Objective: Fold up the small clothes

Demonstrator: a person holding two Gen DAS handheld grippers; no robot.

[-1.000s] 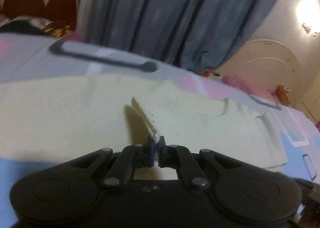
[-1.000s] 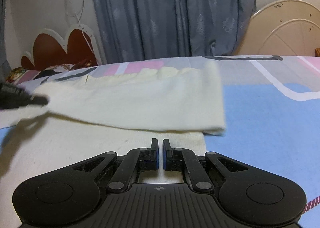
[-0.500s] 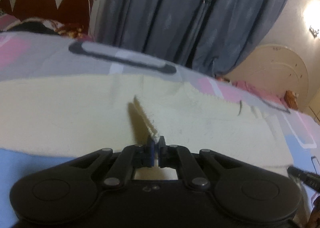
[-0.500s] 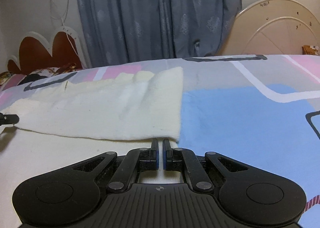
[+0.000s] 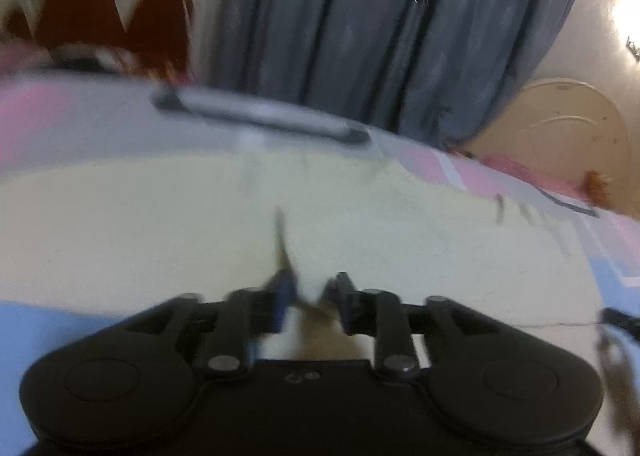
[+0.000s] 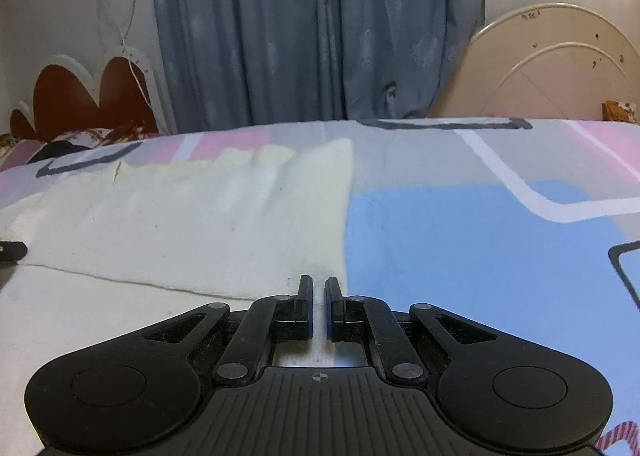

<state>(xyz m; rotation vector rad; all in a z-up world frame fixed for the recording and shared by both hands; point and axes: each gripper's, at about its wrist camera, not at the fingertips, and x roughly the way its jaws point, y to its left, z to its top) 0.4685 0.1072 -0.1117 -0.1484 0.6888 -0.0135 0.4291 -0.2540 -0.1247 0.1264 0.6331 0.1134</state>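
A cream knitted garment [image 5: 160, 224] lies flat on the bed, folded over once; in the right wrist view [image 6: 192, 224] its folded upper layer ends in a straight right edge. My left gripper [image 5: 312, 288] is open, with a raised cloth edge slipping out between its fingers; this view is blurred. My right gripper [image 6: 319, 292] has its jaws slightly apart over the garment's near right corner, with cloth showing in the narrow gap. The left gripper's tip [image 6: 12, 250] shows at the left edge of the right wrist view.
The bedsheet [image 6: 480, 248] has blue, pink and grey blocks. A red and white headboard [image 6: 88, 96] and pillows are at the far left. Blue curtains [image 6: 320, 36] hang behind the bed. A cream round headboard [image 6: 560, 68] stands at the right.
My left gripper has opened and let go of the pinched cloth edge, which has dropped. My right gripper's jaws have parted slightly. The folded layer now lies flat.
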